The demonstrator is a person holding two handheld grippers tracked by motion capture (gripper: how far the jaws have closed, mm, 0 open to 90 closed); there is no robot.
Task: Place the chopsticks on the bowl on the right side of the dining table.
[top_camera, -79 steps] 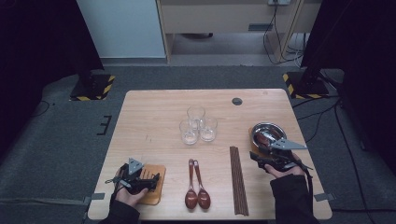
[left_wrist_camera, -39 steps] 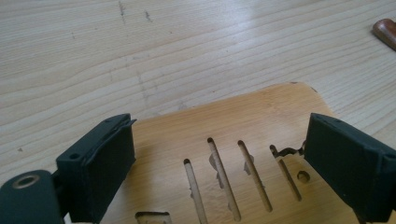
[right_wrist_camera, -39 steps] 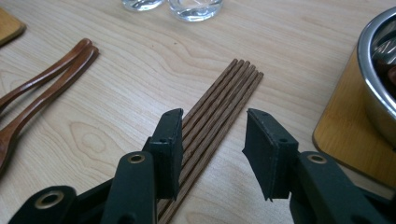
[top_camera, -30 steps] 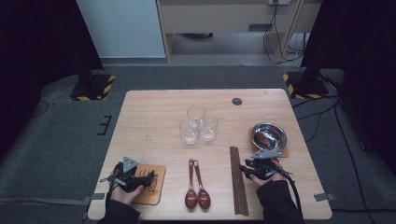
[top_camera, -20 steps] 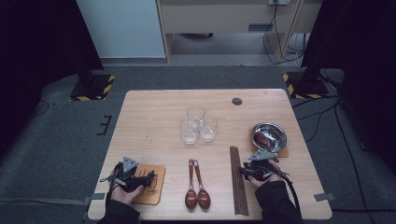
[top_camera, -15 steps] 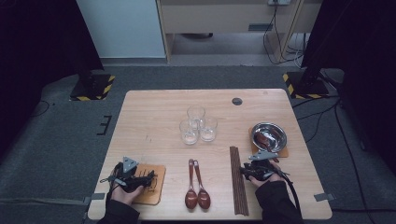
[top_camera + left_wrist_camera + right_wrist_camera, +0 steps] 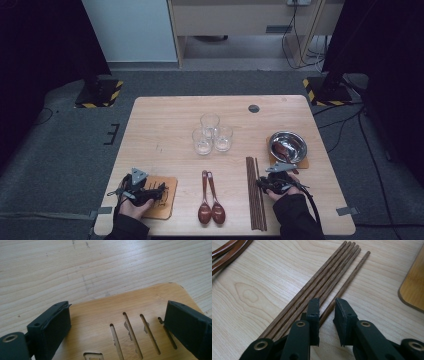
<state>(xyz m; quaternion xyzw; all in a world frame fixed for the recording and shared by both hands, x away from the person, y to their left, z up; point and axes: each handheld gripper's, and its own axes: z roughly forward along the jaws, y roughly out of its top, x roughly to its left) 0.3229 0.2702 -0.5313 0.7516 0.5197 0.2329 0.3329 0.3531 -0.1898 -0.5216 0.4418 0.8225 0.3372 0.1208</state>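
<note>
Wooden chopstick (image 7: 344, 286) lies apart from bundle (image 7: 317, 287) near table's (image 7: 165, 120) front edge, between right gripper's (image 7: 327, 305) jaws, closing, not yet pinching. Left gripper (image 7: 117, 322) spread, opening, over slotted board (image 7: 140, 307) at front-left corner.

1. The left gripper (image 7: 117, 327) hangs low over a slotted wooden board (image 7: 140, 305), its two black jaws wide apart, having just been opening, with nothing gripped
2. The board lies on the pale wooden table (image 7: 75, 267)
3. Four narrow slots (image 7: 130, 332) run between the jaws
</note>
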